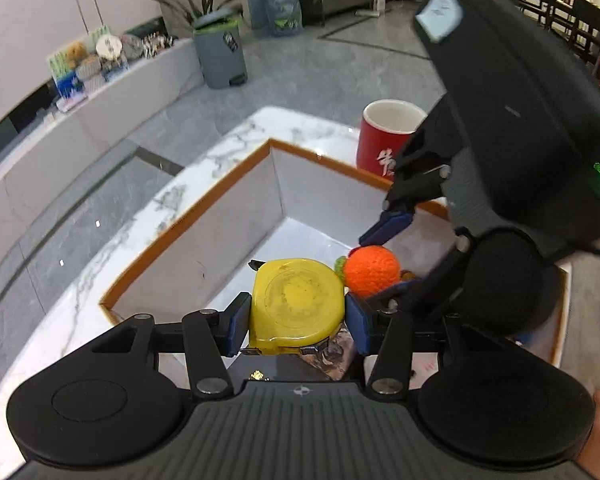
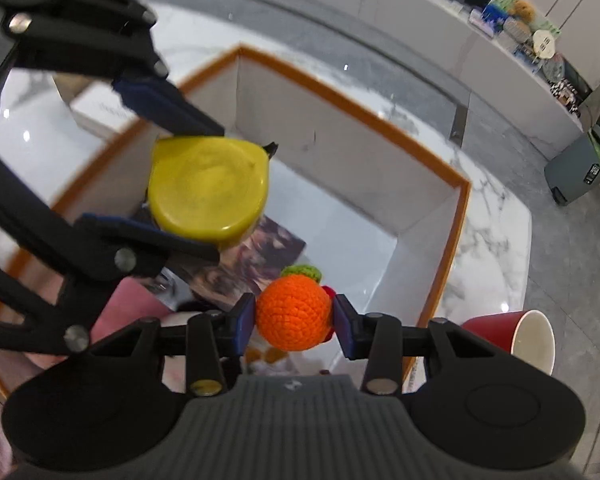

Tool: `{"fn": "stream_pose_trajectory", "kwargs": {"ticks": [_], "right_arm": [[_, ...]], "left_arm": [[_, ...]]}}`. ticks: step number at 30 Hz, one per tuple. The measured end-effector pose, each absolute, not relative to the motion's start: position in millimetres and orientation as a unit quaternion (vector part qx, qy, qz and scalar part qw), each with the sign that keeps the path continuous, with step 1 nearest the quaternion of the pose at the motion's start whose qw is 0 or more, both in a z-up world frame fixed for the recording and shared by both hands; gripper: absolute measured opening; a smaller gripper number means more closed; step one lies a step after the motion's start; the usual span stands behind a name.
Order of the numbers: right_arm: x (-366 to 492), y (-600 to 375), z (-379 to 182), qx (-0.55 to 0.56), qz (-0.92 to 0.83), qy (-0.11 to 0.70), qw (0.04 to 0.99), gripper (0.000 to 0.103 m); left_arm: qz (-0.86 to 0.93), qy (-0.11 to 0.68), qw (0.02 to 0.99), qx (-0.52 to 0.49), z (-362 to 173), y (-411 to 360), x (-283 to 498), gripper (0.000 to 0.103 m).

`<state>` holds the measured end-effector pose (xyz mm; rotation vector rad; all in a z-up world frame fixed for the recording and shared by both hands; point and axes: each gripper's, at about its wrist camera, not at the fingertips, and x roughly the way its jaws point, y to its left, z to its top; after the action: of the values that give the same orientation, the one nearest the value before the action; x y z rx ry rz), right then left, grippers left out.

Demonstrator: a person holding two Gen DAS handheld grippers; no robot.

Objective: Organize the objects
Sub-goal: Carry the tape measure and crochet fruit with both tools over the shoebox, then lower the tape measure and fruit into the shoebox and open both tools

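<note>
My left gripper [image 1: 297,320] is shut on a yellow tape measure [image 1: 296,306] and holds it over the open white box with an orange rim [image 1: 204,210]. My right gripper [image 2: 294,322] is shut on an orange crocheted ball with a green top [image 2: 292,316], also above the box [image 2: 364,116]. In the left wrist view the right gripper [image 1: 384,258] holds the ball [image 1: 370,270] just right of the tape measure. In the right wrist view the left gripper [image 2: 156,176] holds the tape measure [image 2: 208,188] at upper left.
A red cup with white inside [image 1: 388,136] stands on the marble table [image 1: 220,152] beside the box; it also shows in the right wrist view [image 2: 516,338]. A picture card [image 2: 256,252] and other small items lie in the box. A grey bin [image 1: 220,56] stands on the floor.
</note>
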<state>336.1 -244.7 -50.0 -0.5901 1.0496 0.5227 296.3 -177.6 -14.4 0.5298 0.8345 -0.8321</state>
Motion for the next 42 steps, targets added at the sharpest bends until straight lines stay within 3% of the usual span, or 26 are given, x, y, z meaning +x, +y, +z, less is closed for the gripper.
{"fn": "stream_pose_trajectory", "kwargs": {"ticks": [13, 19, 32, 42], "right_arm": [[341, -248, -82, -0.324, 0.240, 0.506, 0.763, 0.044], [327, -246, -89, -0.364, 0.259, 0.499, 0.742, 0.051], [306, -265, -65, -0.340, 0.250, 0.469, 0.776, 0.046], [294, -267, -65, -0.343, 0.245, 0.458, 0.783, 0.044]], "left_arm": [[-0.428, 0.426, 0.754, 0.259, -49, -209, 327, 0.057], [-0.465, 0.442, 0.724, 0.251, -62, -211, 332, 0.057], [-0.419, 0.423, 0.736, 0.323, -73, -234, 339, 0.058], [-0.427, 0.493, 0.718, 0.244, -84, -242, 350, 0.058]]}}
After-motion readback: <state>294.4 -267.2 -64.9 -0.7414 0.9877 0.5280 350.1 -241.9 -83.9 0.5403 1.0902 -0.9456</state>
